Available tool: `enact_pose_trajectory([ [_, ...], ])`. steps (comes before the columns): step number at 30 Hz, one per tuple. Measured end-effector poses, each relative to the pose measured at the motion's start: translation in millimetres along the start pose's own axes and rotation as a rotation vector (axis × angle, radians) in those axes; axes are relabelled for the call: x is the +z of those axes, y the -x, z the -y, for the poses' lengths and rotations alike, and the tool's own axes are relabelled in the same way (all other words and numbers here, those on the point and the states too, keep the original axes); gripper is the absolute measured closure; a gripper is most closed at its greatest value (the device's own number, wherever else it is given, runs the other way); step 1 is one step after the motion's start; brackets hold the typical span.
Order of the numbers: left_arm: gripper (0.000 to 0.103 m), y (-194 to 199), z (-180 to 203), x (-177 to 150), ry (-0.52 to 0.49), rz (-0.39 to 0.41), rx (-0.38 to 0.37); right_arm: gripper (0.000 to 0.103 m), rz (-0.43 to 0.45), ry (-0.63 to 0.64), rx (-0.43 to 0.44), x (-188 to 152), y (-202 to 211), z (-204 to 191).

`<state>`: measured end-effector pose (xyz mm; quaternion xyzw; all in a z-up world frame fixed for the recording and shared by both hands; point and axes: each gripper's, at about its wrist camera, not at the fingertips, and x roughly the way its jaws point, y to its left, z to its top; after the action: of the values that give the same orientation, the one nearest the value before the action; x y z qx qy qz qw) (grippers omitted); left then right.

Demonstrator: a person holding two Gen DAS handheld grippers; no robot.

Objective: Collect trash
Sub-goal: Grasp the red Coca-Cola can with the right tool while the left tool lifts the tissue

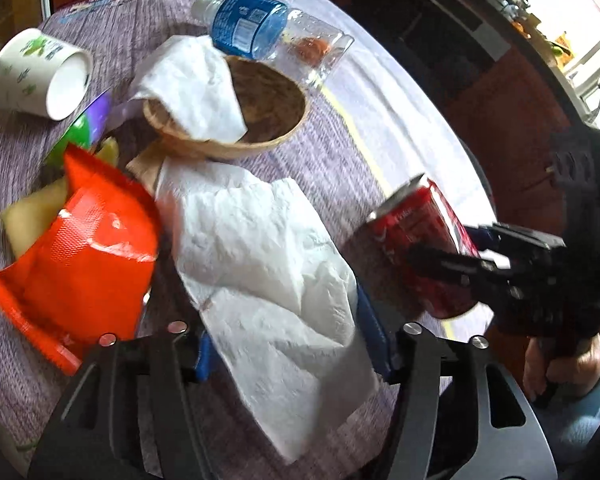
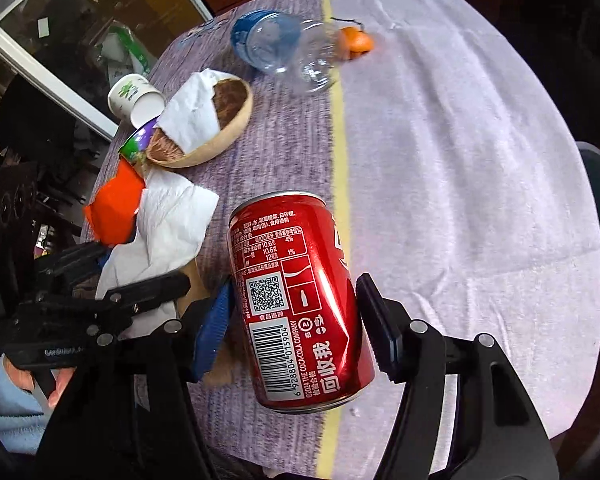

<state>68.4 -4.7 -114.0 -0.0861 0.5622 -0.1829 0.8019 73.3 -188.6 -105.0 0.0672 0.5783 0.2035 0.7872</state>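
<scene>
Red cola can sits clamped in the right hand-held gripper, lifted for disposal, while the left hand-held gripper straddles a paper towel, apart.

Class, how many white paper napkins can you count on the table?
2. One napkin is draped over the wooden bowl; the other napkin lies flat between the left gripper fingers. More may hide under the orange wrapper.

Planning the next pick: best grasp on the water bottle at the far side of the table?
The water bottle lies on its side, cap away from the wooden bowl. Come from above and close across the blue-labelled middle: the round body could roll, and the clear end looks thin. The bowl crowds the near side.
</scene>
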Motion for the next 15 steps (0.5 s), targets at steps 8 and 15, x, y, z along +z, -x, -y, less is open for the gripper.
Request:
enact_pose_trajectory([
  [8,0.099,-26.6,33.0,17.6,0.011,0.008,0.029,0.044,0.027,-0.034,0.022,-9.1,12.6,25.0],
  [15,0.100,-14.4,63.5,19.7,-0.050,0.054,0.038,0.044,0.065,-0.083,0.039,-15.9,28.4,49.2],
])
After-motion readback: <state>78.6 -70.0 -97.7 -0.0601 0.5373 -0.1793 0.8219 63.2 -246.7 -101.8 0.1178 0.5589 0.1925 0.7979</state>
